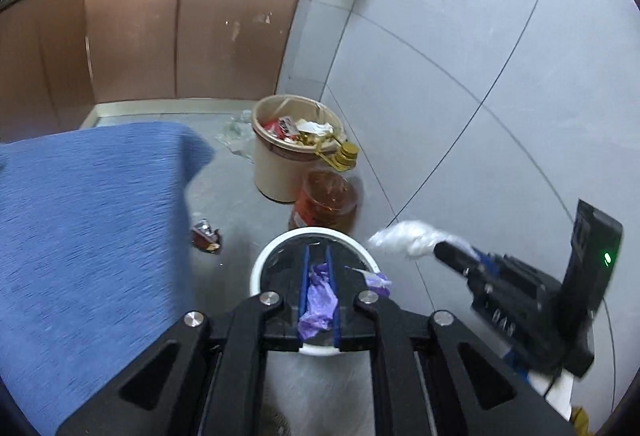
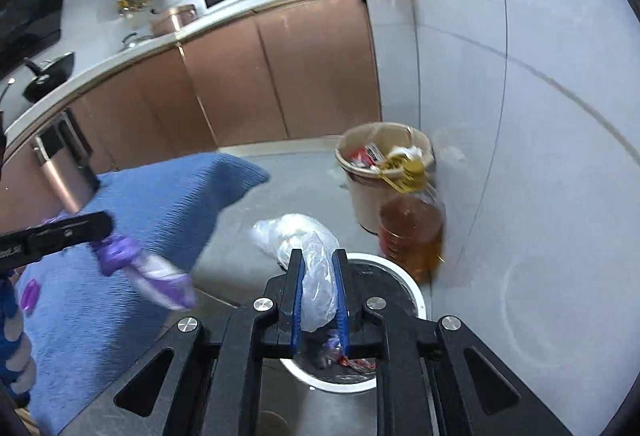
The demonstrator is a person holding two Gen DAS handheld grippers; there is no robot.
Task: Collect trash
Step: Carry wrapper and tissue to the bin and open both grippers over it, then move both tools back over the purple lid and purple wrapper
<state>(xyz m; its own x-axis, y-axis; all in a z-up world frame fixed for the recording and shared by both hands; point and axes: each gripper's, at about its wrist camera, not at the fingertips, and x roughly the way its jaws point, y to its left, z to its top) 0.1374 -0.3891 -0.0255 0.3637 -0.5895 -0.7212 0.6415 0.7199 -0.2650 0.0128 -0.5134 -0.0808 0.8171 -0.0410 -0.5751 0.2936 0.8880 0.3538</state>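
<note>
My left gripper point(image 1: 318, 256) is shut on a crumpled purple wrapper point(image 1: 318, 302) and holds it over the white-rimmed bin point(image 1: 264, 258) lined in black. In the right wrist view the same wrapper point(image 2: 146, 268) hangs from the left gripper point(image 2: 106, 228) at the left. My right gripper point(image 2: 318, 256) is shut on a clear plastic bag point(image 2: 308, 256) above the same bin point(image 2: 416, 296). In the left wrist view the right gripper point(image 1: 438, 250) holds that bag point(image 1: 404, 236) at the right. A brown wrapper point(image 1: 206, 236) lies on the floor.
A beige bin point(image 1: 276, 168) full of rubbish stands by the wall, an oil jug point(image 1: 326, 202) beside it. A blue cloth point(image 1: 92, 220) covers a surface at the left. Brown cabinets point(image 1: 180, 32) run along the back.
</note>
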